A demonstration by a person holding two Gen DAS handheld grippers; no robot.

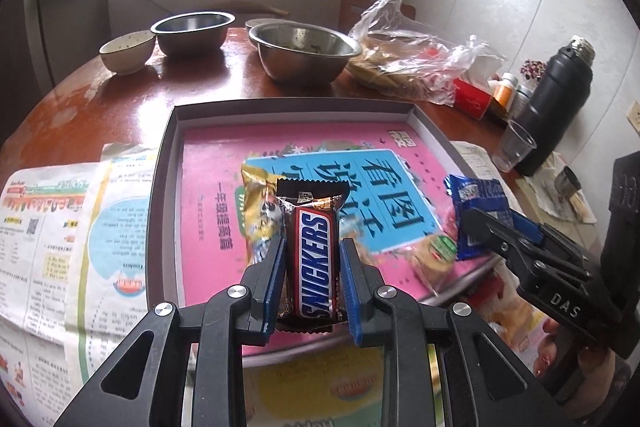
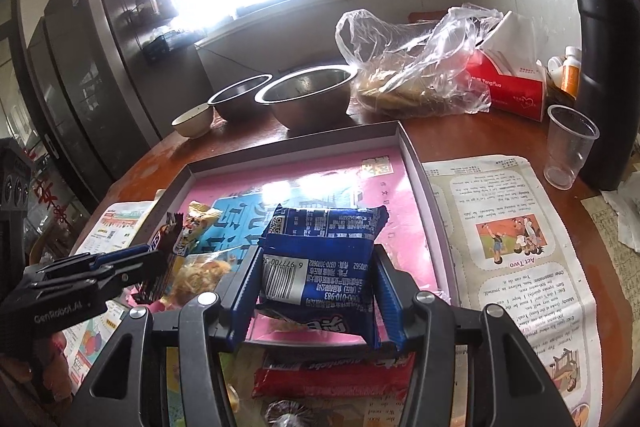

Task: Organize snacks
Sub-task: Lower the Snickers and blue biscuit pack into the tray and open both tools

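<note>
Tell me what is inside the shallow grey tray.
A pink and blue book cover lines the tray. A gold snack packet and a clear-wrapped biscuit lie on it. The held Snickers bar and blue packet hide the parts behind them.

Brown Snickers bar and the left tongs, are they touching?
Touching. The left wrist view shows the left tongs with both blue pads pressed against the sides of the brown Snickers bar, holding it above the grey tray with the pink liner.

Brown-red Snickers bar [image 1: 313, 259], blue packet [image 2: 320, 267], pink-lined tray [image 1: 208, 155].
</note>
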